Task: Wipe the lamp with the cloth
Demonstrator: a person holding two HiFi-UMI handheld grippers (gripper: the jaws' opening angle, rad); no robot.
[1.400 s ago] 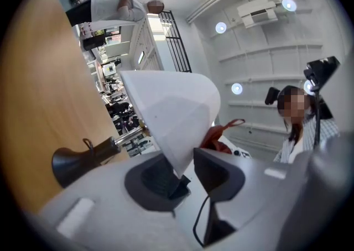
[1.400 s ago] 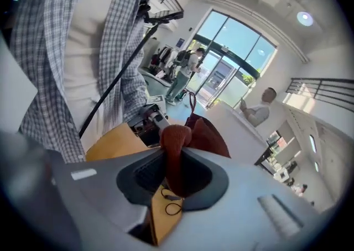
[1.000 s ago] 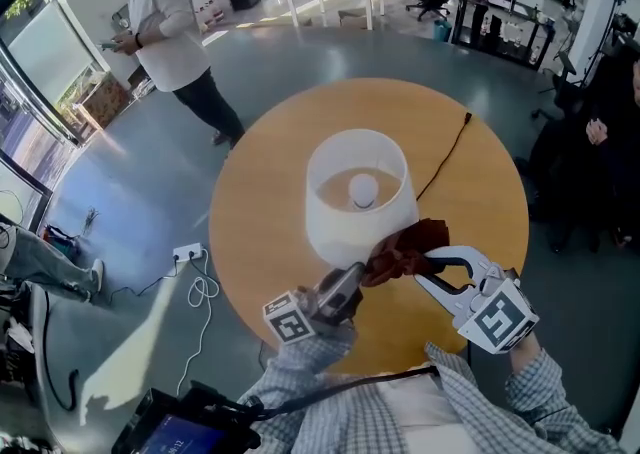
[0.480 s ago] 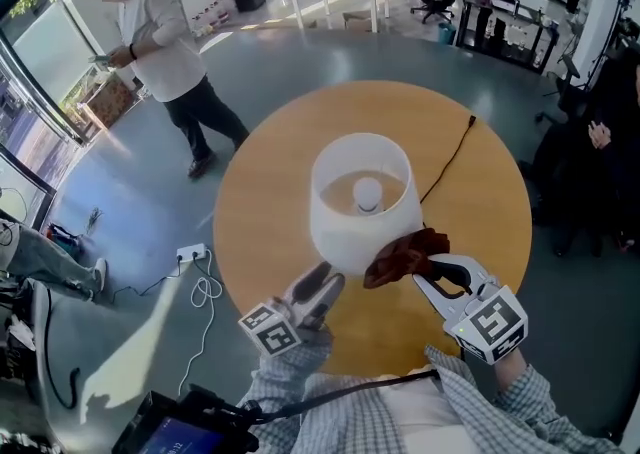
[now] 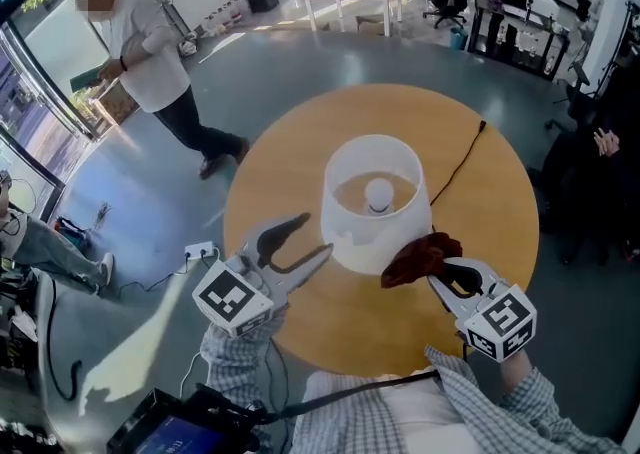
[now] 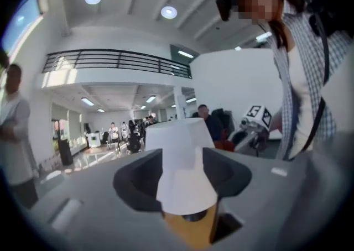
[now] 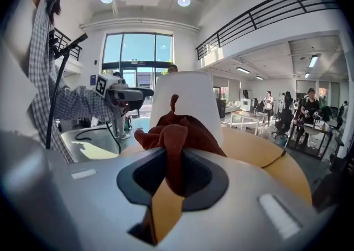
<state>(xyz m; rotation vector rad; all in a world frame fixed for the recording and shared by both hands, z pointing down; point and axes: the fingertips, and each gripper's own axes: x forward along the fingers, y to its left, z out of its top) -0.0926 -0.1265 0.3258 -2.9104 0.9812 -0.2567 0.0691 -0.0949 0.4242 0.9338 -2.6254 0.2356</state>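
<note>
Lamp point(image 5: 375, 157) upright near the middle of a round wooden bench point(image 5: 290, 172). White shade point(image 5: 360, 232) open at the top, bulb point(image 5: 378, 194) showing inside. Black cable point(image 5: 457, 164) runs from the lamp across the bench to its far right edge.

Right tongs point(image 5: 446, 276) at the near right of the lamp, jaws narrow and clamped on a red-brown cloth point(image 5: 424, 256). Cloth bunched, hanging out ahead of the jaws, against the shade's lower right side.

Left tongs point(image 5: 312, 237) at the near left of the lamp, raised over the bench edge, tips just beside the shade. Jaws have just been opening and stand wide, gripping nothing. In the left gripper view the shade shows beyond the gap.

Person point(image 5: 145, 52) in a white top stands on the floor point(image 5: 150, 202), well apart from the bench, far left.
</note>
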